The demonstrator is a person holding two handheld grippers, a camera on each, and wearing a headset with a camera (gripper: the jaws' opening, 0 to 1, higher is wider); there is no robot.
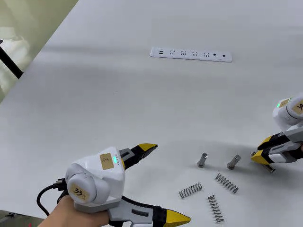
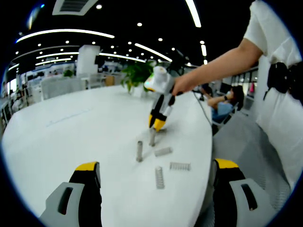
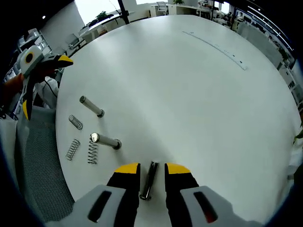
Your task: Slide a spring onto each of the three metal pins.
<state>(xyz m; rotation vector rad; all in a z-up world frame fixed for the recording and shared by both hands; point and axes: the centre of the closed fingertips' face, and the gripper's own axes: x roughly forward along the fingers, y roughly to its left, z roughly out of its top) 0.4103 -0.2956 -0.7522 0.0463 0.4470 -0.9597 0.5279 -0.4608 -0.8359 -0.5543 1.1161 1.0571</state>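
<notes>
The left gripper (image 1: 162,183), a white-bodied tool with black jaws and yellow tips, has its jaws spread wide and holds nothing. It sits well to the near left of the short steel pin with the round head (image 1: 202,160), which I take as the marker. The hand (image 1: 71,215) grasps it from behind, so the jaws point across the white table (image 1: 118,104) towards that pin.

Three small coiled wire springs lie loose. One spring (image 1: 191,190) is just nearer than the marker pin, a second spring (image 1: 227,183) is to its near right, and a third spring (image 1: 215,208) is nearer again. A second steel pin (image 1: 233,161) lies just right of the marker.

Further right, the right gripper (image 1: 261,150) has its jaws close on either side of a third steel pin (image 3: 150,179) lying on the table. A sliver of gap shows at each side, so I cannot tell whether it is clamped. In the left gripper view a bare forearm (image 2: 213,66) reaches out, with the tool tipped steeply down.

The step looks like picking up this pin. It would go best gripped near the head, leaving the shank free, and then held steady. The left gripper could then pinch a spring lightly by its end coils, line it up with the shank and push it straight on.
</notes>
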